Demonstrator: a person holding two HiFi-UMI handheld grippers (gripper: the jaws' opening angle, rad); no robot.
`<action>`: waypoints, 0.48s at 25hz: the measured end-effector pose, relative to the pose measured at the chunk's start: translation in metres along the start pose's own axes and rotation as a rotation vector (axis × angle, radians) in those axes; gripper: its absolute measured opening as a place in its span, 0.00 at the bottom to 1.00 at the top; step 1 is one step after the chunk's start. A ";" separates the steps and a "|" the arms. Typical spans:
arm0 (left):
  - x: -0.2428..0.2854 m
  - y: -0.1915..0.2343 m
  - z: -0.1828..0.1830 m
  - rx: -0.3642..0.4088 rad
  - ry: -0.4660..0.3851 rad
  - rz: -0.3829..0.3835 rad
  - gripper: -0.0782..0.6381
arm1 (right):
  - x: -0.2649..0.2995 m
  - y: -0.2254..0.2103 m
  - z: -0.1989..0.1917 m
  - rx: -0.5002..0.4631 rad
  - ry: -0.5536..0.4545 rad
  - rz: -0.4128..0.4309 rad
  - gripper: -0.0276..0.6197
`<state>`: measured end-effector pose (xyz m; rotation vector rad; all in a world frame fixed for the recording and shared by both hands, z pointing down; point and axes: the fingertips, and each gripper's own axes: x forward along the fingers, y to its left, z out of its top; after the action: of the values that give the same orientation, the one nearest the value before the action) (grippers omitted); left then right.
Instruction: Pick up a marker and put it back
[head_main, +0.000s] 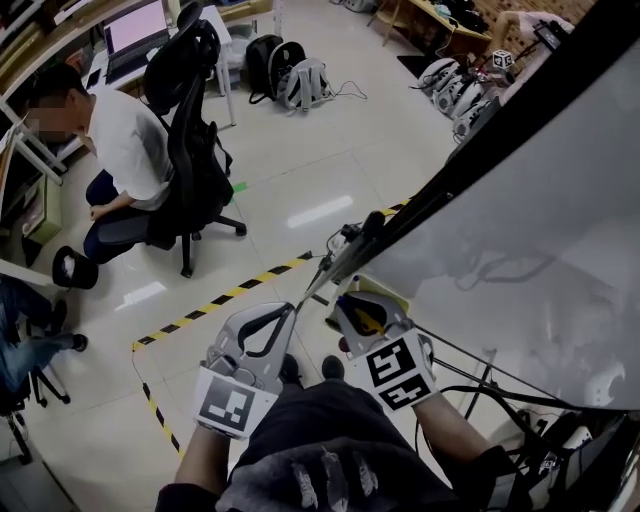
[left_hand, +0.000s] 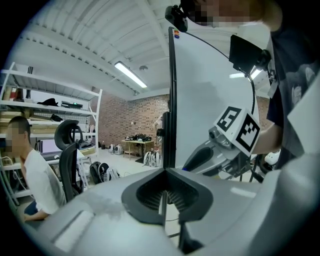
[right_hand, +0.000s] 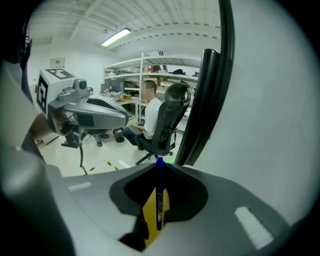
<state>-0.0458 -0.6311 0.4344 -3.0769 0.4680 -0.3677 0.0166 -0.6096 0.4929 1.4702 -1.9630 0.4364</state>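
In the right gripper view a blue marker (right_hand: 159, 192) stands upright between the jaws of my right gripper (right_hand: 160, 200), which are shut on its barrel. Something yellow (right_hand: 151, 215) lies just under it. In the head view that gripper (head_main: 362, 312) sits at the lower black edge of the whiteboard (head_main: 530, 230). My left gripper (head_main: 290, 310) hovers just left of it with its jaws shut and nothing between them. The left gripper view shows the closed jaws (left_hand: 164, 200) pointing at the whiteboard's black frame (left_hand: 171, 100), with the right gripper (left_hand: 192, 162) beside them.
A person sits in a black office chair (head_main: 195, 150) at a desk, far left. Yellow-and-black tape (head_main: 230, 293) runs across the shiny floor. Backpacks (head_main: 285, 75) lie further back. Cables and stand legs (head_main: 500, 400) crowd the floor under the whiteboard.
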 end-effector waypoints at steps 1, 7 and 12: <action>-0.001 -0.001 0.001 0.001 -0.002 0.000 0.12 | -0.002 0.001 0.002 -0.005 -0.013 0.008 0.12; -0.004 -0.002 0.009 0.012 -0.020 -0.006 0.12 | -0.010 0.006 0.018 -0.035 -0.091 0.019 0.12; -0.008 0.000 0.023 0.015 -0.060 -0.013 0.12 | -0.021 0.001 0.056 -0.053 -0.190 0.005 0.12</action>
<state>-0.0481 -0.6292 0.4101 -3.0680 0.4416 -0.2764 0.0031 -0.6275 0.4378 1.5219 -2.1088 0.2522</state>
